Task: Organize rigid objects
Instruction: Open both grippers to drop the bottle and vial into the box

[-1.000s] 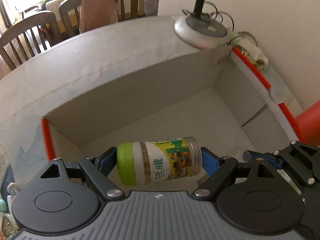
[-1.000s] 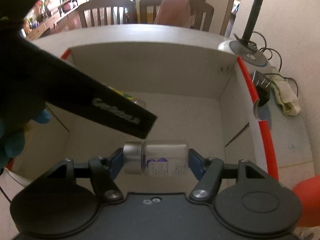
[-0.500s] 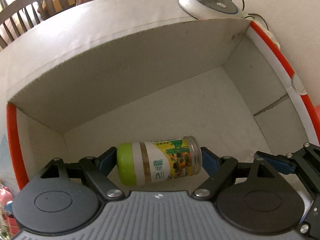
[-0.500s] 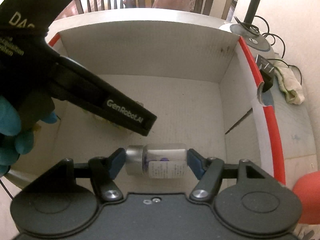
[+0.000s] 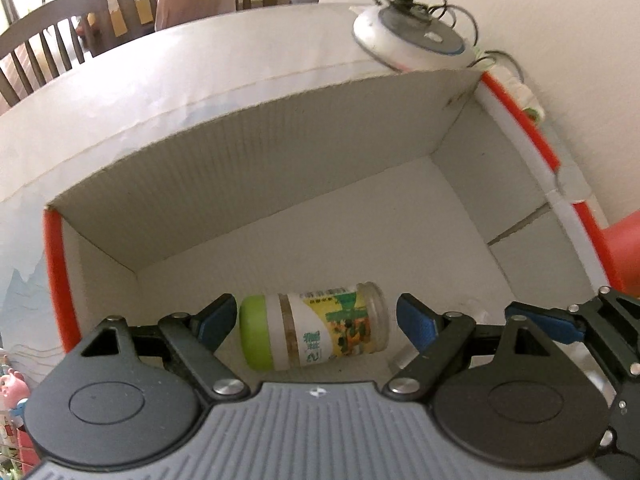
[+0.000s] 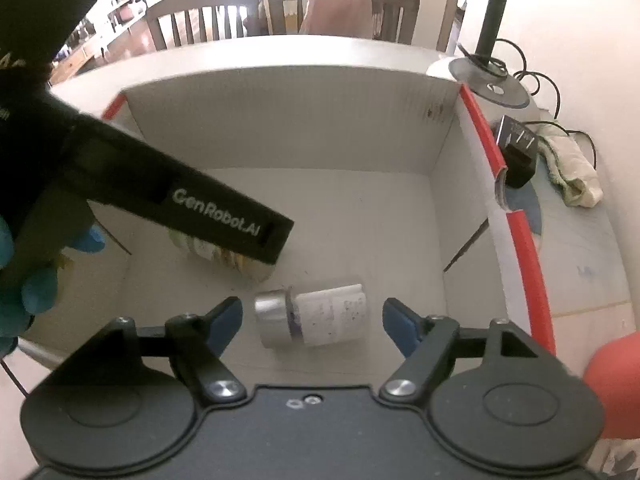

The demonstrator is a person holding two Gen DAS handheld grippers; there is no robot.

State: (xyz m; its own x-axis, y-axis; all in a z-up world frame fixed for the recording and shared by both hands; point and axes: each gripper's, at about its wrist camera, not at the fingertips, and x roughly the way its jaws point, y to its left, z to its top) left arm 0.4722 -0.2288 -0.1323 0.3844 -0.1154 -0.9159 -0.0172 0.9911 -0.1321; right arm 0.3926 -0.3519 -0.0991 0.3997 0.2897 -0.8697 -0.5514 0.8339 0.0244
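A jar with a green lid and a yellow-green label (image 5: 316, 334) lies on its side on the floor of the white cardboard box (image 5: 280, 168). It sits between the fingers of my left gripper (image 5: 316, 314), which is open, with a thin gap at each end. A small bottle with a silver cap and a white label (image 6: 312, 316) lies on the box floor (image 6: 360, 220). My right gripper (image 6: 312, 318) straddles it with its jaws opening and clear gaps on both sides. In the right wrist view the left gripper's black body (image 6: 180, 200) hides most of the green-lidded jar (image 6: 216, 254).
The box has red-edged side rims (image 6: 524, 248). Past its far right corner stand a round lamp base with a black pole (image 5: 412, 40), a black adapter (image 6: 518, 156) and a crumpled cloth (image 6: 572, 168). A red object (image 6: 612, 384) lies at the near right. Wooden chairs (image 6: 208, 12) stand beyond the table.
The right jaws have spread and the silver-capped bottle now lies free on the box floor. The green-lidded jar looks smaller and is clear of the left pads. Both hands stayed over the box.
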